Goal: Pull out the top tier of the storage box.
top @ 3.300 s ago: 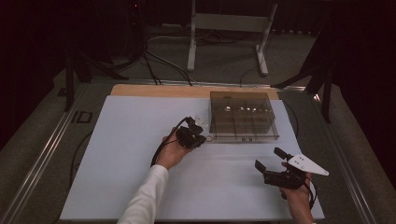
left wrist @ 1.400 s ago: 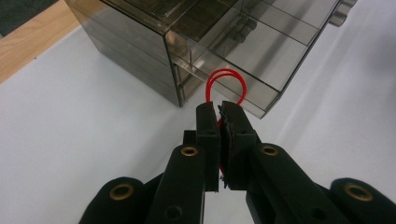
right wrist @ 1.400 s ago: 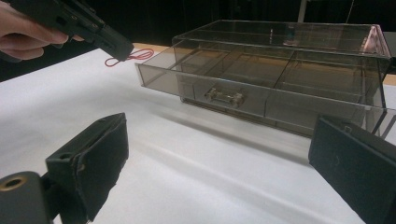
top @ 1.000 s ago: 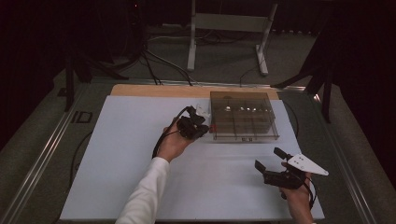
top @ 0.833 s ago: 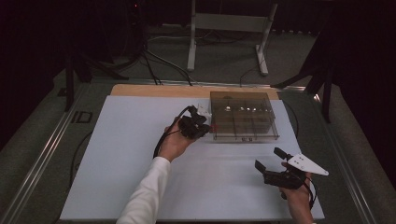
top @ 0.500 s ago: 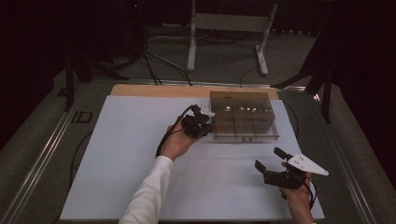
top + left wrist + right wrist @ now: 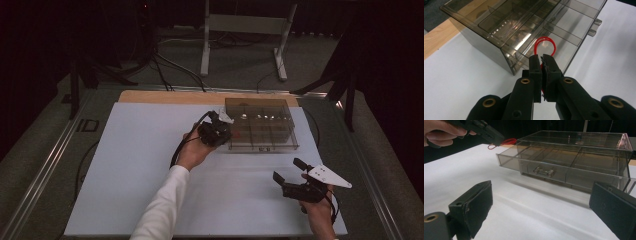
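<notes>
Red cord loop [image 7: 545,46]: pinched in the clenched left gripper [image 7: 542,58], hanging over the open drawer's corner compartment of the smoked-plastic organizer box [image 7: 260,129], at 12 o'clock on the white table [image 7: 125,165]. Right gripper [image 7: 290,176]: jaws spread wide, nothing between them, resting at 4 o'clock, well apart from the box.

A lab-like recording space: white-covered table [image 7: 125,190], metal stand legs [image 7: 242,47] behind, trailing floor cables [image 7: 165,62] (dark surroundings).
</notes>
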A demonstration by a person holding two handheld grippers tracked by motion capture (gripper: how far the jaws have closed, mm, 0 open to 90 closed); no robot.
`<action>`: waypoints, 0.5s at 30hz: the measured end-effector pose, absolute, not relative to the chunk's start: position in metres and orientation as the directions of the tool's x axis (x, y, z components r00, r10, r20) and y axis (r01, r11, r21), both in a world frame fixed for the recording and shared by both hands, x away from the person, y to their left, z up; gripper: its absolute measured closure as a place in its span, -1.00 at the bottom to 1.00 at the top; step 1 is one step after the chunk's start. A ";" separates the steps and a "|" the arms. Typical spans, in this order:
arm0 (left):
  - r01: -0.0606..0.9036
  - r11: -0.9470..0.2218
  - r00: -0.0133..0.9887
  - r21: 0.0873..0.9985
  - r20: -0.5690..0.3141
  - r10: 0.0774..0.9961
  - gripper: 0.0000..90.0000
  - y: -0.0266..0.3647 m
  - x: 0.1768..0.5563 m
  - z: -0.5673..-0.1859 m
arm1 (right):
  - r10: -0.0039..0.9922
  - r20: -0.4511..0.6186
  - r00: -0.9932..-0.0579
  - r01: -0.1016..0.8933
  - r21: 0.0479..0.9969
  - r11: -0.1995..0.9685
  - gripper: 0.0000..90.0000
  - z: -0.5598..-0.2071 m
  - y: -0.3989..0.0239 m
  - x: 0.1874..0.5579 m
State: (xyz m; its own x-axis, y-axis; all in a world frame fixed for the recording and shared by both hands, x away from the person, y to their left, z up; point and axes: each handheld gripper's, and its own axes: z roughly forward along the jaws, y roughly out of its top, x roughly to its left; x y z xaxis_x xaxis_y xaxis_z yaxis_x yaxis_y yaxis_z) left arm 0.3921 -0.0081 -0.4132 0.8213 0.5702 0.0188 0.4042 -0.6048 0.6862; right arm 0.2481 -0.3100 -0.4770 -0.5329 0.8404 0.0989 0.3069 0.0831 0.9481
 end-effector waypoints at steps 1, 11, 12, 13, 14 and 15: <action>0.405 -0.604 0.821 0.687 0.019 0.571 0.97 -0.009 0.392 -0.413 | 0.840 0.099 -0.533 0.307 0.948 0.083 -0.89 -0.477 -0.310 0.248; 0.404 -0.603 0.822 0.688 0.017 0.570 0.97 -0.015 0.394 -0.414 | 0.840 0.100 -0.534 0.309 0.947 0.084 -0.89 -0.477 -0.310 0.248; 0.404 -0.602 0.822 0.689 0.015 0.569 0.97 -0.016 0.394 -0.414 | 0.840 0.100 -0.534 0.310 0.947 0.084 -0.89 -0.477 -0.310 0.248; 0.403 -0.602 0.823 0.689 0.015 0.568 0.97 -0.017 0.394 -0.414 | 0.840 0.099 -0.534 0.308 0.948 0.084 -0.89 -0.477 -0.310 0.248; 0.403 -0.603 0.822 0.689 0.017 0.569 0.97 -0.018 0.394 -0.413 | 0.840 0.098 -0.534 0.308 0.948 0.085 -0.88 -0.477 -0.310 0.248; 0.403 -0.601 0.821 0.690 0.016 0.570 0.97 -0.018 0.394 -0.414 | 0.839 0.100 -0.534 0.310 0.947 0.084 -0.88 -0.477 -0.310 0.248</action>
